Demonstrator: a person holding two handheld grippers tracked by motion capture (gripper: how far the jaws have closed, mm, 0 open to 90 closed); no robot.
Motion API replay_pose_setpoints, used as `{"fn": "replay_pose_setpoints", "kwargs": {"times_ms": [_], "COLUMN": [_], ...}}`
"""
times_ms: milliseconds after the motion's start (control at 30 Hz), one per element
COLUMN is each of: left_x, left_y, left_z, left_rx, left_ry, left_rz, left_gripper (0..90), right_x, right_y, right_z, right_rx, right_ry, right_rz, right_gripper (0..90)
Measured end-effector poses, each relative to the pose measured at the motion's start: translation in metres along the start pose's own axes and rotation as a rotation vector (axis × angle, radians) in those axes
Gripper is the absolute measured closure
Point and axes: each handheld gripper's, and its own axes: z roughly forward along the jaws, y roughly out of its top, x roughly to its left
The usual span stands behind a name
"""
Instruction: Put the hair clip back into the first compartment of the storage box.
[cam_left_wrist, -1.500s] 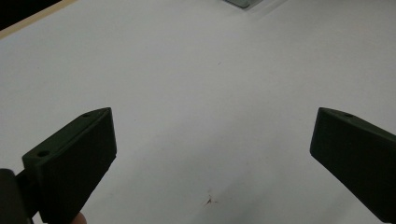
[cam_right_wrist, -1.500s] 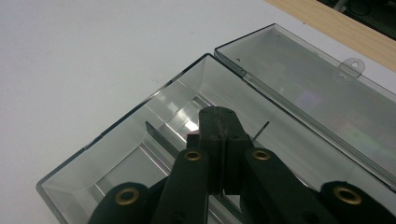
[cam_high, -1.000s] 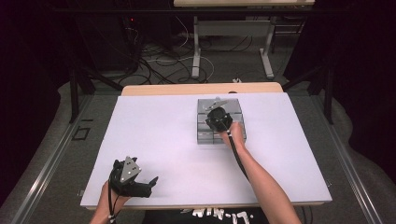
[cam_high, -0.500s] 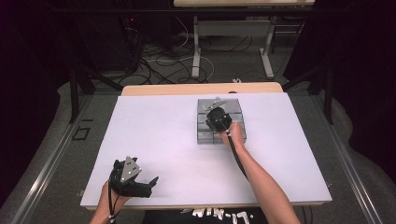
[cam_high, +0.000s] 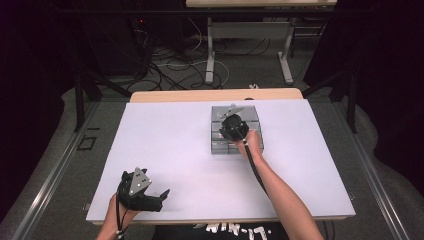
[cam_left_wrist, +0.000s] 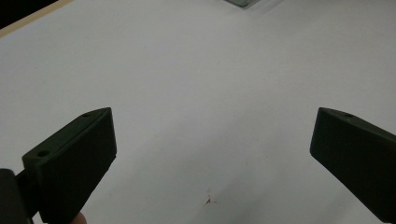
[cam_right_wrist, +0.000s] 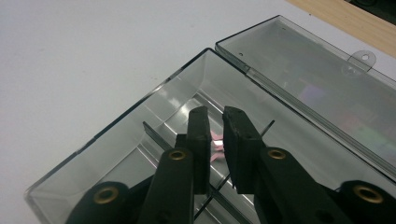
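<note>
Your left gripper (cam_high: 162, 195) sits at the near left corner of the white table (cam_high: 165, 145), well apart from the clear compartment box (cam_high: 216, 145) and to its left. Its jaws stand wide apart over bare tabletop, holding nothing. Against the frames from a second and half a second ago it has not shifted at all.

Your right gripper (cam_right_wrist: 215, 122) is down inside the box, over the crossing of the dividers (cam_right_wrist: 154, 133). Its jaws are nearly pressed together, with a narrow slit left between them. Something small and pink (cam_right_wrist: 216, 145) shows through that slit; I cannot tell whether the pads are pinching it or it merely lies beneath them. The open lid (cam_right_wrist: 322, 88) lies flat just beyond the box, on the far side.

Across the last second this gripper has barely moved over the box. I judge you are mid-grasp in that compartment, not yet lifting.
</note>
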Motion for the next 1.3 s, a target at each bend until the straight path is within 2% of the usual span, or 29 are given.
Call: {"fn": "replay_pose_setpoints", "kwargs": {"times_ms": [100, 133, 167, 200, 333, 400, 567, 667, 733, 767, 800, 833, 867, 900, 967, 1100, 1233, 1267, 1300], "left_x": [-0.001, 0.0, 0.0, 0.0, 0.0, 0.0, -0.001, -0.001, -0.002, -0.002, -0.002, -0.001, -0.002, -0.001, -0.001, -0.001, -0.001, -0.001, -0.001], "left_y": [0.0, 0.0, 0.0, 0.0, 0.0, 0.0, 0.0, 0.0, -0.001, -0.001, 0.0, 0.0, 0.0, 0.0, 0.0, 0.0, 0.0, 0.0, 0.0], "left_z": [0.0, 0.0, 0.0, 0.0, 0.0, 0.0, 0.0, 0.0, 0.0, 0.0, 0.0, -0.001, 0.0, -0.001, -0.001, -0.001, -0.001, -0.001, -0.001], "left_rx": [-0.001, 0.0, -0.001, 0.001, 0.0, 0.004, 0.006, 0.001, 0.003, 0.007, 0.004, -0.001, -0.003, 0.001, 0.006, 0.006, 0.002, 0.001, 0.001], "left_ry": [-0.009, -0.007, -0.005, -0.002, -0.001, -0.001, -0.011, -0.003, -0.012, -0.014, -0.011, 0.0, -0.008, -0.001, -0.007, -0.008, -0.006, -0.006, -0.002], "left_rz": [-0.015, -0.01, -0.004, 0.0, 0.001, 0.0, -0.007, -0.001, -0.012, -0.011, -0.008, 0.001, -0.012, 0.001, -0.003, -0.003, 0.0, -0.001, -0.002], "left_gripper": [0.5, 0.5, 0.5, 0.5, 0.5, 0.4, 0.4, 0.4, 0.5, 0.4, 0.5, 0.4, 0.4, 0.4, 0.4, 0.4, 0.4, 0.5, 0.4], "right_x": [0.0, 0.002, 0.002, 0.002, 0.005, 0.003, 0.002, 0.001, 0.001, 0.001, 0.001, 0.002, 0.001, 0.001, 0.002, 0.003, 0.006, 0.005, 0.006], "right_y": [0.001, 0.003, 0.003, 0.003, 0.003, 0.003, -0.002, -0.005, -0.007, -0.008, -0.009, -0.01, -0.01, -0.011, -0.014, -0.018, -0.024, -0.025, -0.028], "right_z": [-0.005, -0.011, -0.012, -0.012, -0.023, -0.029, -0.039, -0.048, -0.053, -0.053, -0.055, -0.057, -0.059, -0.059, -0.062, -0.071, -0.08, -0.083, -0.084], "right_rx": [0.002, 0.021, 0.0, 0.0, 0.013, 0.034, 0.014, 0.047, 0.047, 0.023, 0.021, 0.033, 0.045, 0.023, 0.015, 0.042, 0.028, 0.049, 0.034], "right_ry": [0.021, 0.042, 0.034, 0.034, 0.087, 0.104, 0.159, 0.187, 0.193, 0.2, 0.203, 0.199, 0.21, 0.213, 0.217, 0.229, 0.23, 0.24, 0.236], "right_rz": [-0.014, -0.012, -0.012, -0.012, 0.005, -0.006, 0.013, 0.011, 0.014, 0.011, 0.018, 0.022, 0.012, 0.012, 0.018, 0.004, 0.002, -0.002, -0.005], "right_gripper": [70.6, 64.8, 60.7, 60.7, 46.7, 40.4, 23.6, 16.6, 15.5, 15.0, 14.5, 14.1, 13.1, 11.8, 11.0, 8.8, 7.0, 6.6, 6.3]}}
